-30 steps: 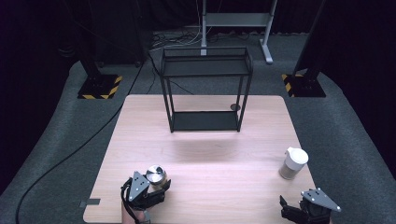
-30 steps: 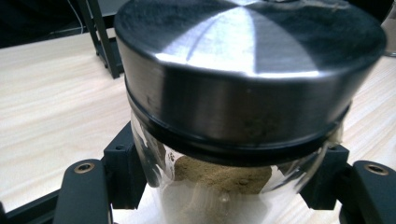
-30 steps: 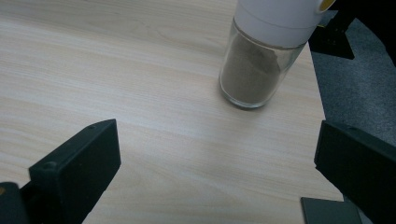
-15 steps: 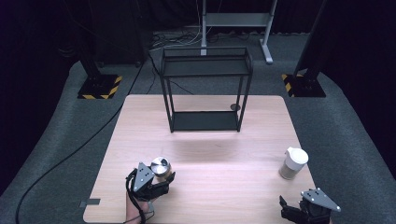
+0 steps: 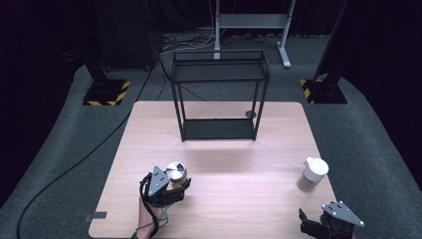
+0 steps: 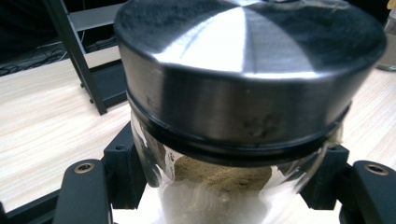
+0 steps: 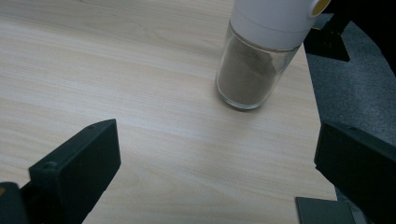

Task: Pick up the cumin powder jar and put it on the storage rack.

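High view takes in the pale wooden table point(image 5: 219, 144), rounded at its corners, on dark grey carpet. At its far side stands the black metal two-shelf rack point(image 5: 219, 97), upright and empty, with a small round dark disc point(image 5: 251, 114) on the wood just beside its right rear leg. Near the right edge stands a glass shaker with a white cap point(image 5: 312, 174), well apart from everything else. At the near left, the left gripper point(image 5: 171, 185) clamps a clear glass jar with a brushed steel lid point(image 5: 175, 173), the person's hand behind it. At the bottom right corner sits the right gripper point(image 5: 318, 230), apart from the shaker.

Left gripper view adds what the overhead cannot: the jar point(image 6: 243, 93) sits between the two black jaws, pressed on both sides of its glass wall, with brownish powder and a white layer beneath inside it. The rack's leg shows behind it.

Right gripper view shows its own jaws spread wide with nothing between them, and brown powder inside the shaker point(image 7: 257, 60), which stands on the wood ahead.
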